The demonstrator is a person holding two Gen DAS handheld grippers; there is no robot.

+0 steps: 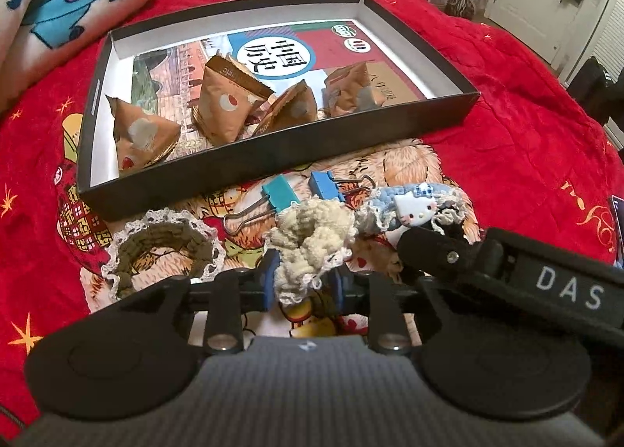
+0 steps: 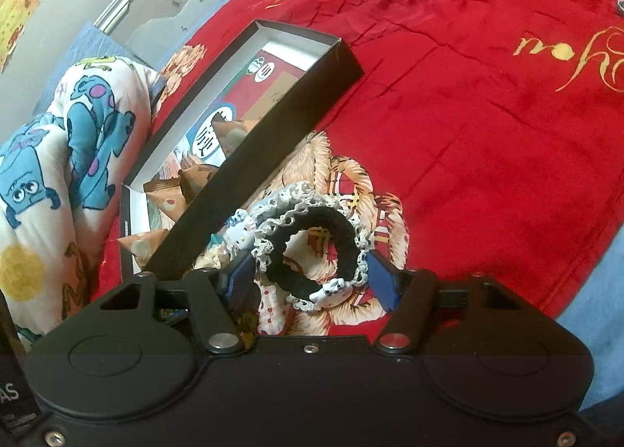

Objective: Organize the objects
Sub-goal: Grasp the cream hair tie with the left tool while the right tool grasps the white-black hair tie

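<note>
Cream scrunchie [image 1: 312, 242] sits pinched in the left claw [image 1: 300, 283], lace loosely caught; it may slip. Right claw [image 2: 312, 275] gapes around the black scrunchie [image 2: 316, 256], beside the box [image 2: 249, 158] at ten o'clock, and could snag it.

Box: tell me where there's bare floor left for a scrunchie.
In the box, free patches: the far strip along the back wall, and the far right over the red book cover. The near half is crowded with snack packets.
</note>
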